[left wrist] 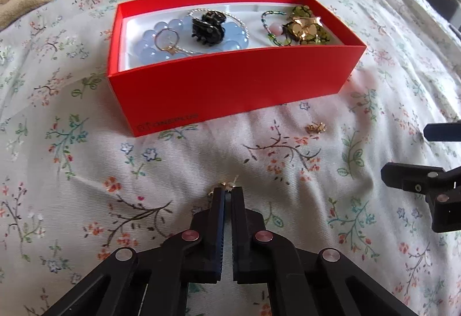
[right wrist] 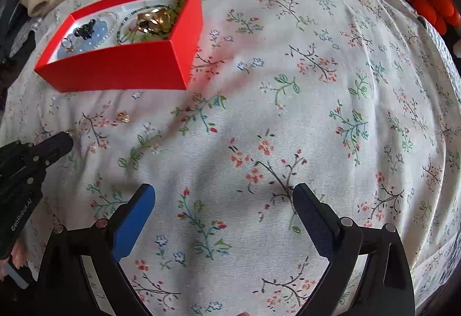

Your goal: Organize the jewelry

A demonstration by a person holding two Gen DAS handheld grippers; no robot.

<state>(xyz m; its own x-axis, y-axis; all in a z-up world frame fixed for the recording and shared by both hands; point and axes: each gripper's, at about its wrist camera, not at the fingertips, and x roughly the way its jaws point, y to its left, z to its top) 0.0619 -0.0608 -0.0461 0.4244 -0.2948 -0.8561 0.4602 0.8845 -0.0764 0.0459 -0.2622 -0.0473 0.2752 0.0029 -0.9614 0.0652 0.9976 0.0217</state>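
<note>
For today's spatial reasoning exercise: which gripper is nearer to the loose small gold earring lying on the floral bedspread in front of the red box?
Right. The right gripper hovers just beside the loose small gold earring; the left gripper sits farther off, its jaws shut on another small gold earring.

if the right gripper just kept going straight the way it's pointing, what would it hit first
Most likely just the flowered bedspread. The right gripper is open with nothing between its fingers, and the red box and loose gold earring lie off to its left.
</note>
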